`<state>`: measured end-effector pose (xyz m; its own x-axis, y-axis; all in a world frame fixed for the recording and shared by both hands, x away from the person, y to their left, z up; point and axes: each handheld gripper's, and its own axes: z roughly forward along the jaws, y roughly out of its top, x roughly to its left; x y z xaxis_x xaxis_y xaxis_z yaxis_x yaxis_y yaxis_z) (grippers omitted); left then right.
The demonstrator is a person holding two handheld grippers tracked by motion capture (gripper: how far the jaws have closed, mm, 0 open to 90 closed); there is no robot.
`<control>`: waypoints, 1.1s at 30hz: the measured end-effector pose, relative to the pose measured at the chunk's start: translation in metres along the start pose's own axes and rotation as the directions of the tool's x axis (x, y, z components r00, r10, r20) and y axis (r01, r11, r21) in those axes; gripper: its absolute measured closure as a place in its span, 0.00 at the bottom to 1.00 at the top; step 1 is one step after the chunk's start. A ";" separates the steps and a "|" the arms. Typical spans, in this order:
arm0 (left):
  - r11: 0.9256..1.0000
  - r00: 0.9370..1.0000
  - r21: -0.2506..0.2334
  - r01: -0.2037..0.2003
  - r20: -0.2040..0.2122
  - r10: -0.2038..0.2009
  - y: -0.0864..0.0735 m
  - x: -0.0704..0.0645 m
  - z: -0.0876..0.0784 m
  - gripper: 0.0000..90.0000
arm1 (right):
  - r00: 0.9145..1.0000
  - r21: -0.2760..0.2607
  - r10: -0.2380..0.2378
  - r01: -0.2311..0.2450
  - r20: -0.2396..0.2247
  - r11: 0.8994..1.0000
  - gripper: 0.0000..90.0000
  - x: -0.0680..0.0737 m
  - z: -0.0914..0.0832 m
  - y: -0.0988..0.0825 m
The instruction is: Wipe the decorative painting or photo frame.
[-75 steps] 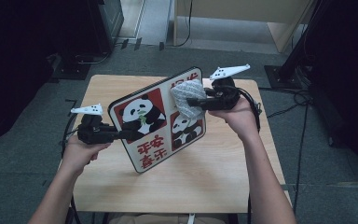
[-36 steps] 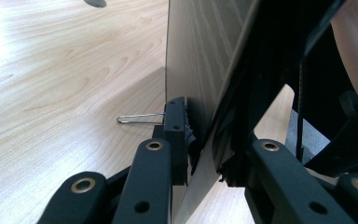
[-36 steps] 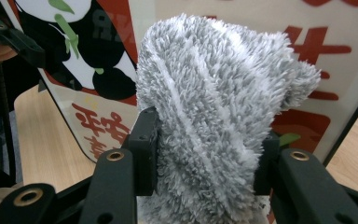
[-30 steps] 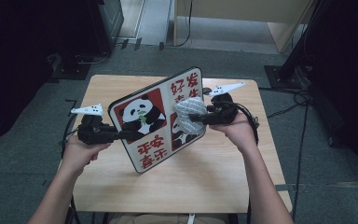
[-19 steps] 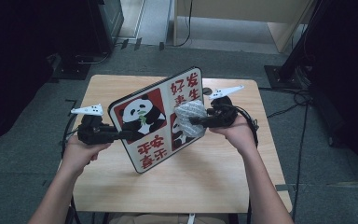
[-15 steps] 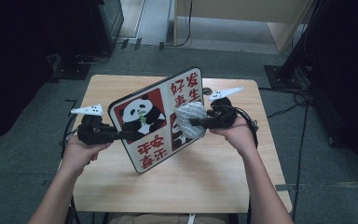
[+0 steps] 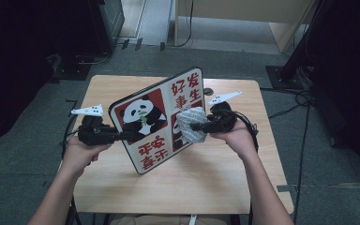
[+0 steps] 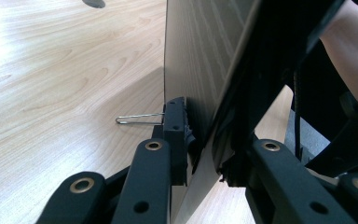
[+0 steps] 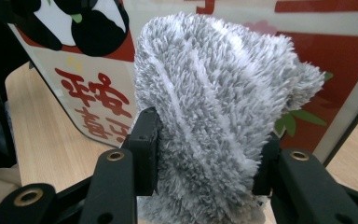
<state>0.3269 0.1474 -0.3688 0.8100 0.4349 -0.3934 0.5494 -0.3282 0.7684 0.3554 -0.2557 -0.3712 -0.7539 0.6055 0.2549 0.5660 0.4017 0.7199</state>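
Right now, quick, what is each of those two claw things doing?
Left gripper: closed on the edge of the panda board, holding it upright on the table.
Right gripper: closed on a grey fluffy cloth, pressed against the board's face.

On the panda board [image 7: 157,122] I read red Chinese characters: 好 and 事 near its top corner, 平安喜乐 along its bottom edge.

Bare table [image 7: 206,183] all around; upright panda board [image 7: 161,119] between the two grippers.
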 end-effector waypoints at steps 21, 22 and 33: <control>1.000 1.000 -0.005 -0.007 0.003 0.007 -0.001 -0.001 0.000 0.84 | 1.000 0.053 0.025 -0.025 -0.005 0.998 0.63 -0.003 0.015 -0.019; 1.000 1.000 -0.005 -0.008 0.003 0.008 -0.001 -0.001 0.000 0.84 | 1.000 0.054 0.025 -0.025 -0.006 0.998 0.63 -0.003 0.016 -0.020; 1.000 1.000 -0.004 -0.012 0.004 0.012 -0.001 -0.001 0.000 0.84 | 0.999 0.092 0.050 -0.049 -0.016 0.995 0.63 -0.007 0.026 -0.035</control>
<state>0.3258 0.1473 -0.3694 0.8175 0.4272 -0.3863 0.5388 -0.3303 0.7750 0.3495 -0.2563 -0.4147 -0.7296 0.6141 0.3008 0.6302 0.4331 0.6444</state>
